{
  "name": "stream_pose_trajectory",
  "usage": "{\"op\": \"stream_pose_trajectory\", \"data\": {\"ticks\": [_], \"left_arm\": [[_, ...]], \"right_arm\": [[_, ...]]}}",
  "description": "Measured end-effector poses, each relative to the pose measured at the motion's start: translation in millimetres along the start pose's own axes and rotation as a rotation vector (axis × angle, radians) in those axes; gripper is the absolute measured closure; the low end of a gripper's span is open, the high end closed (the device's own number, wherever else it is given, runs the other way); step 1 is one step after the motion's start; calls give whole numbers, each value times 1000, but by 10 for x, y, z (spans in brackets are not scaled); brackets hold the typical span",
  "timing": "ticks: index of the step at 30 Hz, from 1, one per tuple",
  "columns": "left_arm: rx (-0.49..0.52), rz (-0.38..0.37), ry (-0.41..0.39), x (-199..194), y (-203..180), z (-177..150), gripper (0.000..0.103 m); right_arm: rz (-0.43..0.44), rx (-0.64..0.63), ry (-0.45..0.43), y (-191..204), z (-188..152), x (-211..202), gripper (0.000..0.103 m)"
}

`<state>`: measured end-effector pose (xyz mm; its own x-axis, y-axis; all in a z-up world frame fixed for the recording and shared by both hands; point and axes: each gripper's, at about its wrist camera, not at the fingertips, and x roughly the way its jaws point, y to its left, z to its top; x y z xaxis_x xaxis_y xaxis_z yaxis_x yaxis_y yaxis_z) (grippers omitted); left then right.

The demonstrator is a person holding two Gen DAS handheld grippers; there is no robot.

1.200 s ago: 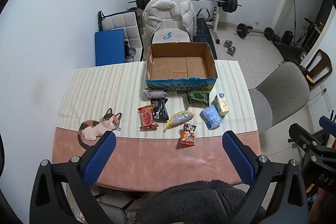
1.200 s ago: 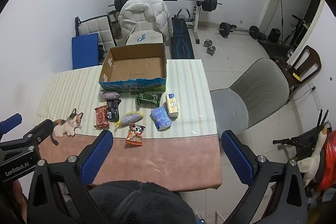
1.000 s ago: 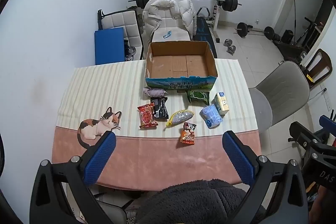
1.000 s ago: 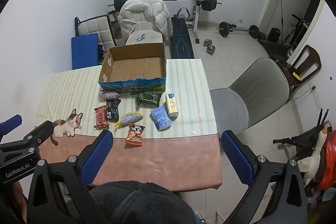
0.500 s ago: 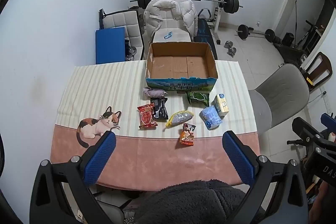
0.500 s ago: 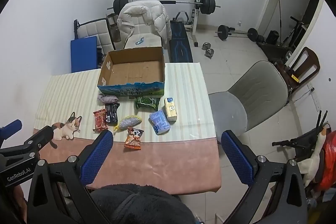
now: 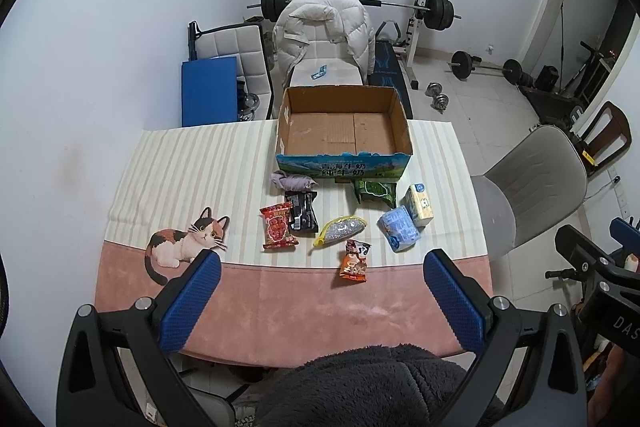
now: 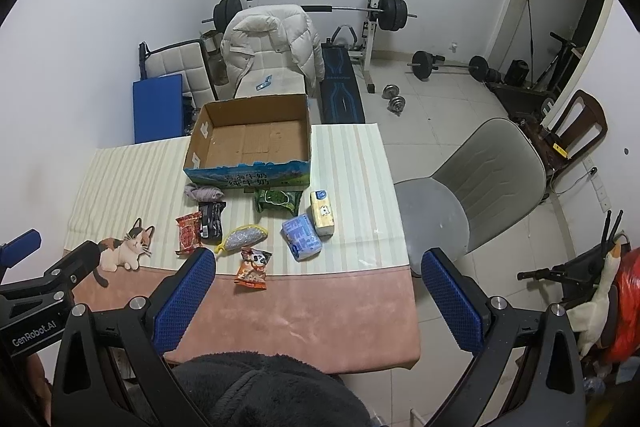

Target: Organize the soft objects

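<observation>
An empty cardboard box (image 7: 344, 131) (image 8: 252, 143) stands at the table's far side. In front of it lie several soft items: a grey cloth (image 7: 291, 181), a black pouch (image 7: 303, 216), a red snack bag (image 7: 277, 230), a silver-yellow pouch (image 7: 340, 230), an orange snack bag (image 7: 354, 261), a green bag (image 7: 374, 190), a blue tissue pack (image 7: 398, 229) and a yellow tissue pack (image 7: 419, 205). My left gripper (image 7: 322, 301) and right gripper (image 8: 316, 301) are both open and empty, held high above the table's near edge.
The table (image 7: 280, 299) has a striped and pink cloth with a cat print (image 7: 186, 247). A grey chair (image 8: 472, 187) stands at the right. A chair with a white jacket (image 7: 324, 31), a blue mat and gym weights stand behind the table.
Both grippers have drifted slightly back and up, so the table looks a little smaller. Nothing on the table has moved.
</observation>
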<state>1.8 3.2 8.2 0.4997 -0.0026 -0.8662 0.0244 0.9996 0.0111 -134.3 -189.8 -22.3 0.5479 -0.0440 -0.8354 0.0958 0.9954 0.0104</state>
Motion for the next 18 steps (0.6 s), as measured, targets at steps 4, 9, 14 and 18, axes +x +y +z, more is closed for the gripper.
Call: {"op": "stream_pose_trajectory", "data": {"ticks": [4,9,14,18], "left_arm": [[-1,-3,1,-3,-16,-11,0],[0,-4,0,-18,-27,7,0],[-1,-4,1,-18,-33,9,0],[-3,-5,2,-24,-37,17,0]], "right_arm": [[1,-1,0,-11,8,-4,0],[-3,0,2,-1,-12,6,0],[0,1,-1,-18,-11,9,0],[1,0,1,-23,-11,5,0]]}}
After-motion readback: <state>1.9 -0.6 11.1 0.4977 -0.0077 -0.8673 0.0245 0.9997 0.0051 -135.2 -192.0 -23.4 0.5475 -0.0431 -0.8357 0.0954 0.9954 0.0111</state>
